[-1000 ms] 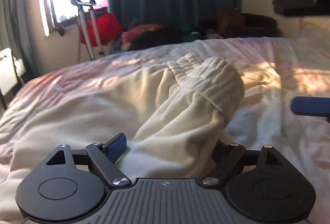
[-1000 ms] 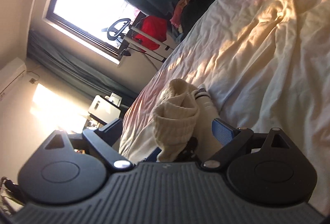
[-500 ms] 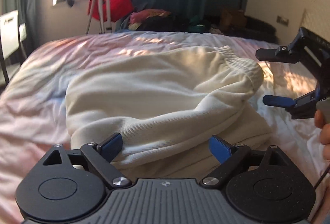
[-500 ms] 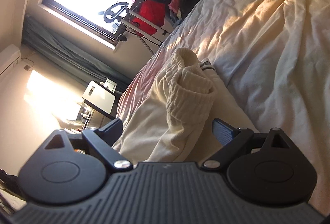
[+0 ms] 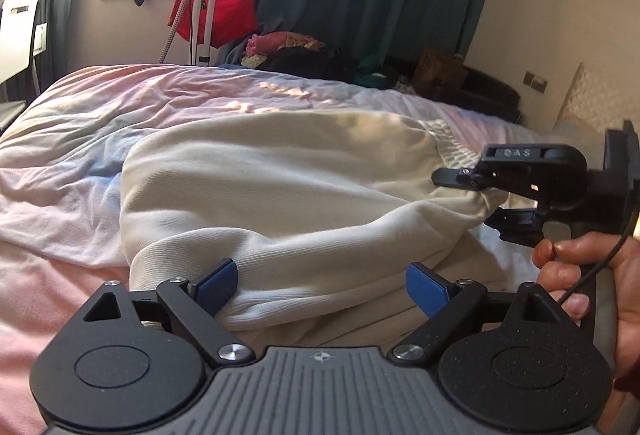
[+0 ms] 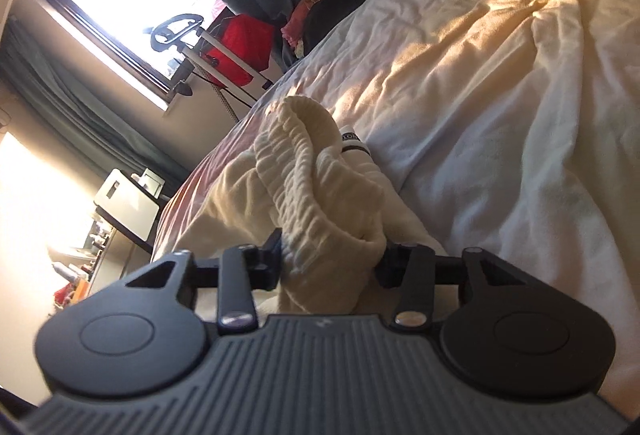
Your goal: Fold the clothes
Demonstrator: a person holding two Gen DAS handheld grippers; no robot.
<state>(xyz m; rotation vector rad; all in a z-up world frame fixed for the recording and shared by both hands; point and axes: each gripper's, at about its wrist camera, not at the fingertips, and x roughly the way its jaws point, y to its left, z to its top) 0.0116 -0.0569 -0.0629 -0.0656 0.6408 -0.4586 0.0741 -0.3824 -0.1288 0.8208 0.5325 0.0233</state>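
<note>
A cream garment [image 5: 280, 191], folded over with a ribbed elastic waistband, lies on the bed. My left gripper [image 5: 320, 285] is open, its blue pads [image 5: 218, 285] on either side of the near folded edge, not squeezing it. My right gripper [image 5: 476, 199] shows at the right of the left wrist view, held by a hand, shut on the waistband end. In the right wrist view the right gripper [image 6: 332, 255] pinches the bunched waistband [image 6: 304, 187] between its jaws.
The bed [image 5: 100, 107] has a rumpled pink-white cover [image 6: 500, 95]. Beyond it are a red bag on a stand [image 5: 212, 15], a pile of clothes [image 5: 296, 51], dark curtains and a window. A white chair [image 5: 16, 35] stands at the far left.
My left gripper let go of the garment and drew back to its near edge. My right gripper moved in and closed on the waistband.
</note>
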